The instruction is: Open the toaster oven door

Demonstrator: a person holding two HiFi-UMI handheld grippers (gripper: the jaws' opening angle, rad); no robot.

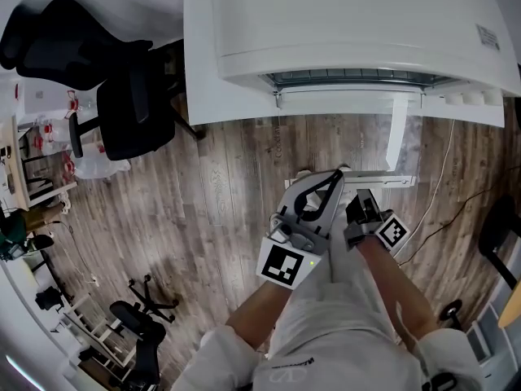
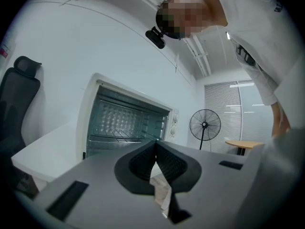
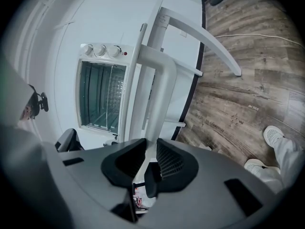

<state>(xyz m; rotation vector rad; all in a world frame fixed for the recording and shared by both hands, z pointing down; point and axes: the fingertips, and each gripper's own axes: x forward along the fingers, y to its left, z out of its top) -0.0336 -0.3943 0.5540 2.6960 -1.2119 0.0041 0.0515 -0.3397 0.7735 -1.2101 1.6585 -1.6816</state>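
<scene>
Approach stage: white box-shaped toaster oven (image 1: 350, 23) sits on white desk (image 1: 198, 55), well apart from both claws. Left claw (image 2: 155, 144) closed, empty. Right claw (image 3: 151, 147) slightly apart, empty. Door state unclear. Best: raise right claw, widen, clamp door's top edge squarely, pull along hinge arc.

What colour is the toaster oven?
The toaster oven is white, clearest in the right gripper view.

Wood-plank floor (image 1: 236, 186), black office chair (image 1: 122, 96), white desk (image 1: 198, 72), pedestal fan (image 2: 205, 125)
</scene>
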